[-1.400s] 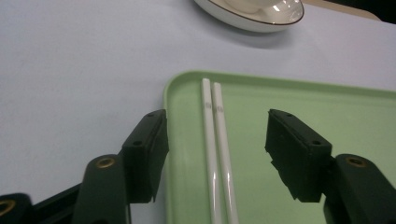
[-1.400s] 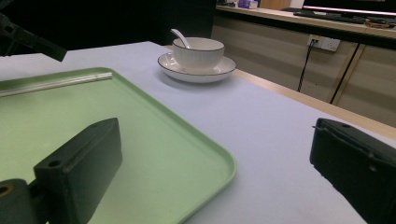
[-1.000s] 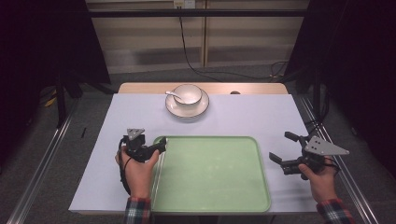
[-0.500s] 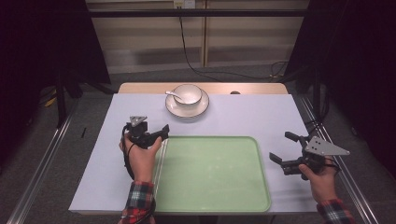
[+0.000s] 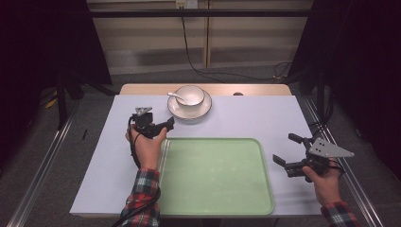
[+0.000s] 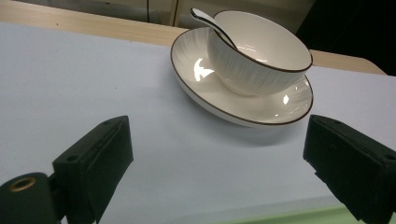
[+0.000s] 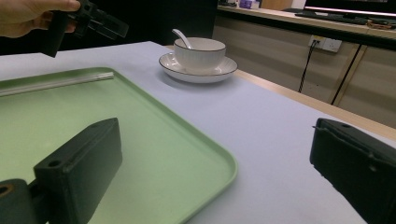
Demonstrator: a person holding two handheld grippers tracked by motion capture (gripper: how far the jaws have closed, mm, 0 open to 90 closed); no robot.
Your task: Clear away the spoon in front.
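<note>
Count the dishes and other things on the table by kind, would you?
Bowl: 1
Saucer: 1
Spoon: 1
Green tray: 1
Total: 4

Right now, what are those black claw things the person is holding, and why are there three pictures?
They are hand-held grabbing tools. A person holds one in each hand: the left gripper and the right gripper. Each has two black fingers that can pinch things. Both are open and hold nothing.

One picture comes from a camera high above the table. The other two come from small cameras riding on the tools, so the black fingers poke up from the bottom.

On the table lies a green tray with nothing in it. Farther back sits a white bowl on a saucer, with a spoon resting in the bowl. The left gripper points toward the bowl.
</note>
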